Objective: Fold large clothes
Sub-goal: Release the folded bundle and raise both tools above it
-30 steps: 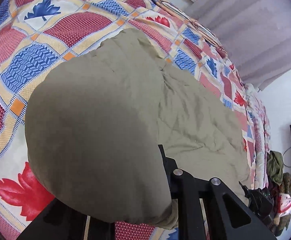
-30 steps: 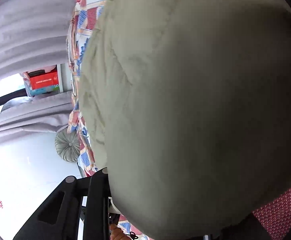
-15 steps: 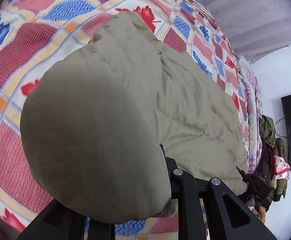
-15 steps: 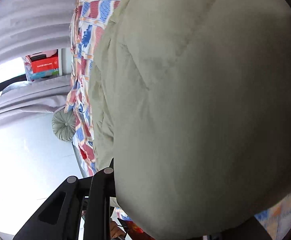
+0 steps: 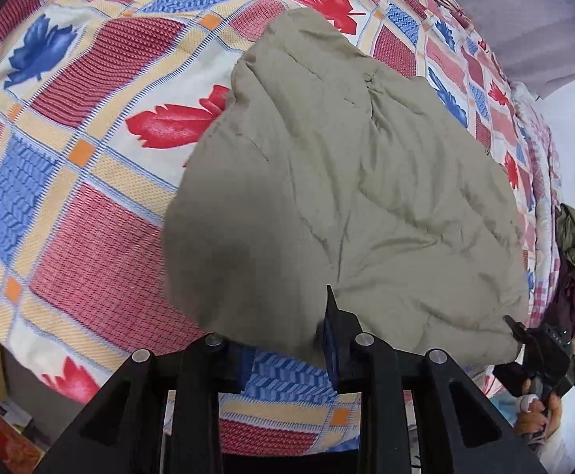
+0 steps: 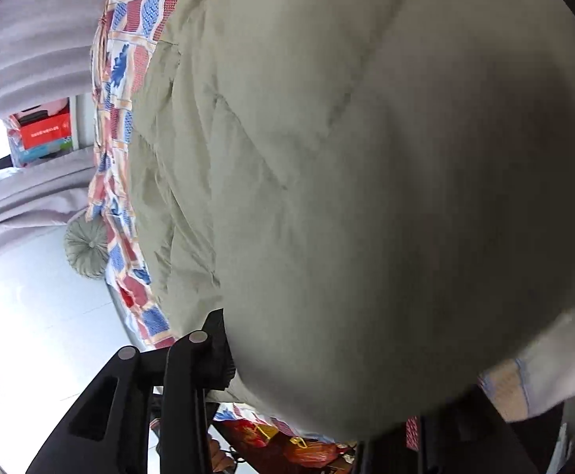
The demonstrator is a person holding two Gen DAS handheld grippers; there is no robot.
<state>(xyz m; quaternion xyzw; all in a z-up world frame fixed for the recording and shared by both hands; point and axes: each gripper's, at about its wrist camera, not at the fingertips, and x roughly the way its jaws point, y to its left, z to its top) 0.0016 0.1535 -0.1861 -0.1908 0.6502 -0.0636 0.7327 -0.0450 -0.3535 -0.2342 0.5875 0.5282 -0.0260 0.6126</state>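
Both claws grip the coat (image 5: 350,181): the left claw (image 5: 283,339) pinches its near edge and the right claw (image 6: 311,371) another edge. The rest lies ahead on the bed (image 5: 90,181). I'd keep the 2 claws level to lay a straight crease.

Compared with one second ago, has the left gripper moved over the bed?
Yes. The left gripper, holding the olive quilted garment, has moved toward the bed's near edge: the patterned bedspread has slid up the frame, and bedspread now shows below the garment's edge.
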